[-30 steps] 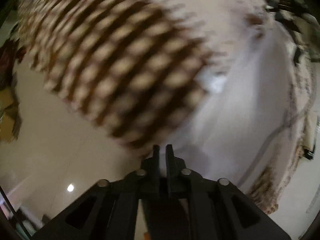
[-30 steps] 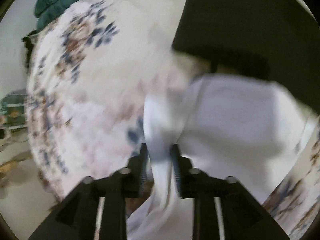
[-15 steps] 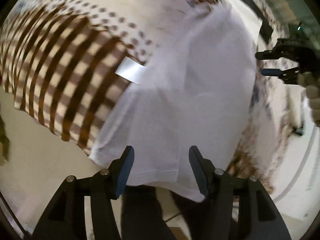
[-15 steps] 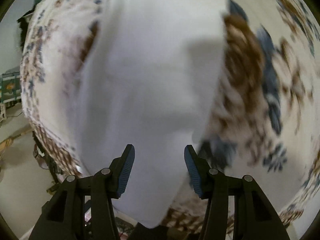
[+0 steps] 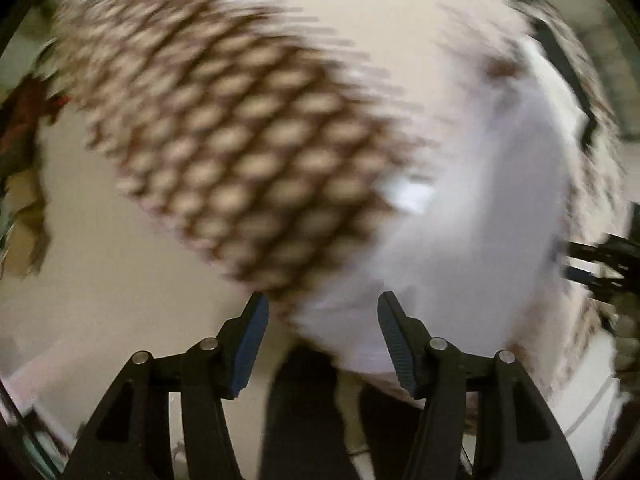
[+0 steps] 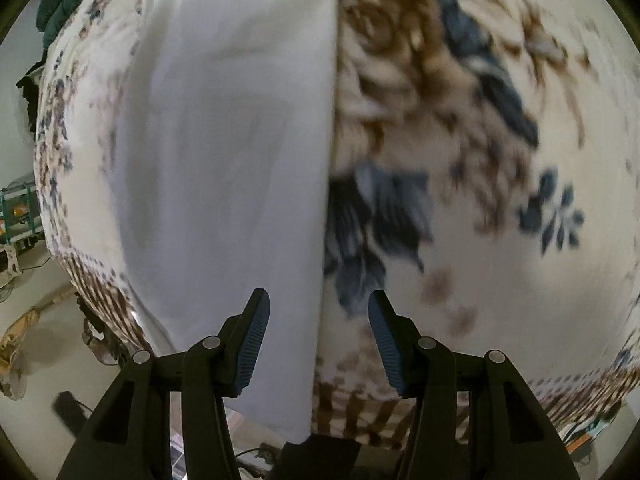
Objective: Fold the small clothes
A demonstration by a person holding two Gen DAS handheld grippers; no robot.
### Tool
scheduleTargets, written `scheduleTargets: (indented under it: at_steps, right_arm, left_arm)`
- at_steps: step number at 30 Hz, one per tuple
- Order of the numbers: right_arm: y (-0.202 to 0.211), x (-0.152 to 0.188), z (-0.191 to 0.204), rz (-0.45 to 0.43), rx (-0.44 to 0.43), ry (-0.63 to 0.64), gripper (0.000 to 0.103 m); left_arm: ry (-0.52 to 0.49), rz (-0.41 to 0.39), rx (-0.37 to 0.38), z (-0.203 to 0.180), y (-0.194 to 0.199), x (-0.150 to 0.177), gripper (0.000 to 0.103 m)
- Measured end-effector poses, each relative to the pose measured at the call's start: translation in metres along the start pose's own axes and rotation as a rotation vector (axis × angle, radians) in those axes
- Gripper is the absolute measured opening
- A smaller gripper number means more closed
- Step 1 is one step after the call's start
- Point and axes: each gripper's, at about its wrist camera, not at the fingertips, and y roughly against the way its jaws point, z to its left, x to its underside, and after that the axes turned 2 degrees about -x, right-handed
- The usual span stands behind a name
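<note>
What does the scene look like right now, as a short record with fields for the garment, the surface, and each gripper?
garment: white garment, lying flat on the cover, one long straight edge
surface: floral bedcover with a brown checked border
left gripper: open, holding nothing, above the near edge of the white garment
right gripper: open, holding nothing, over the garment's straight edge
image quality: left wrist view is motion-blurred, fine detail unclear

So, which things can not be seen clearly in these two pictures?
- Left wrist view: motion blur smears the white garment and the patterned cloth; its folds are unreadable.
- Left wrist view: right gripper is cut off by the edge.
- Right wrist view: the garment's near end is hidden behind the fingers.
</note>
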Motion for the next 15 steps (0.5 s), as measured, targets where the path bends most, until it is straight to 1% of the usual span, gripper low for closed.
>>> scheduleTargets:
  at_steps: [1, 3, 6, 8, 9, 10, 12, 14, 15]
  right_arm:
    - [-0.004, 0.004, -0.003, 0.007, 0.004, -0.010, 0.054]
    - [-0.011, 0.015, -0.014, 0.022, 0.009, -0.032, 0.054]
    - [-0.016, 0.026, -0.024, 0.022, 0.024, -0.049, 0.054]
    - [-0.014, 0.031, -0.034, 0.016, 0.035, -0.057, 0.054]
    - [-0.013, 0.034, -0.039, 0.016, 0.033, -0.067, 0.054]
    - [-0.012, 0.036, -0.045, 0.017, 0.025, -0.078, 0.054]
    - [-0.009, 0.040, -0.055, 0.020, 0.012, -0.098, 0.054]
    - [-0.009, 0.045, -0.064, 0.030, -0.004, -0.110, 0.054]
    - [-0.007, 0.048, -0.071, 0.043, -0.023, -0.109, 0.054]
  left_arm:
    - [-0.025, 0.001, 0.023, -0.019, -0.004, 0.000, 0.054]
    - [-0.076, -0.002, 0.015, -0.055, -0.018, 0.001, 0.054]
    - [-0.154, -0.012, -0.091, -0.082, -0.044, 0.003, 0.054]
    - [-0.163, 0.007, -0.163, -0.066, -0.053, 0.002, 0.054]
    - [-0.141, -0.002, -0.179, -0.050, -0.050, 0.001, 0.054]
    - [-0.125, -0.007, -0.198, -0.042, -0.047, -0.001, 0.054]
    - [-0.072, -0.024, -0.289, 0.002, -0.033, -0.010, 0.053]
    - [-0.014, -0.032, -0.316, 0.041, -0.021, -0.019, 0.052]
    - [0.024, -0.027, -0.313, 0.058, -0.017, -0.024, 0.052]
